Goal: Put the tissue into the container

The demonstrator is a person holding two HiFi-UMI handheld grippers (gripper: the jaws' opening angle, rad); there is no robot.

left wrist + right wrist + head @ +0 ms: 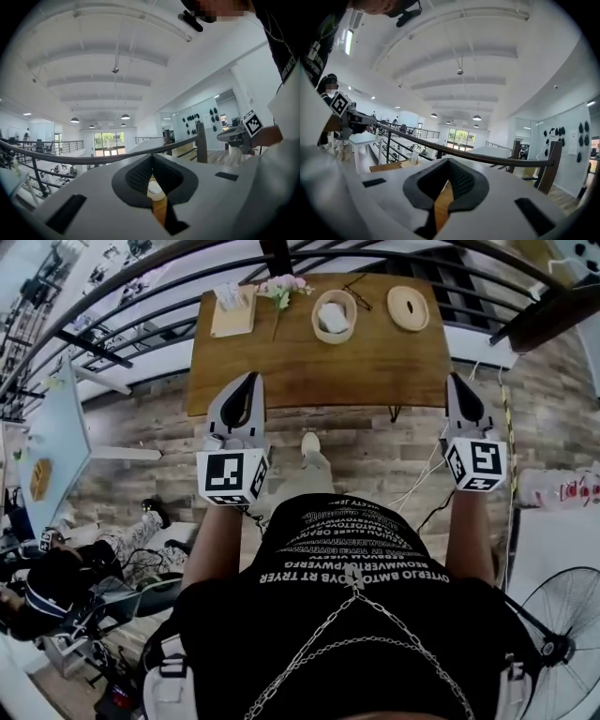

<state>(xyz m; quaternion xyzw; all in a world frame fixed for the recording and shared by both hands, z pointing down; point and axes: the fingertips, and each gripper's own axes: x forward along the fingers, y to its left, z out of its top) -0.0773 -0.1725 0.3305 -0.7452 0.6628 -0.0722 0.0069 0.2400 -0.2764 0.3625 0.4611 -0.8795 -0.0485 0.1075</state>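
A round woven container (pixel 334 315) stands at the back of the wooden table (pixel 375 362) with something white, likely tissue, inside it. Left of it, a wooden tray (pixel 232 313) holds a stack of white tissues (pixel 230 294). My left gripper (pixel 251 382) hovers over the table's near left edge with its jaws shut and nothing held. Over the near right edge my right gripper (pixel 457 382) is also shut and empty. In the left gripper view the jaws (pixel 152 158) meet at the tips; in the right gripper view (pixel 449 161) they meet too, with table wood (pixel 440 206) below.
A round wooden lid (pixel 408 307) lies right of the container, with pink flowers (pixel 284 285) and glasses (pixel 356 292) at the table's back. A dark railing (pixel 281 259) runs behind the table. A fan (pixel 562 643) stands at the lower right, and a seated person (pixel 56 587) is at the left.
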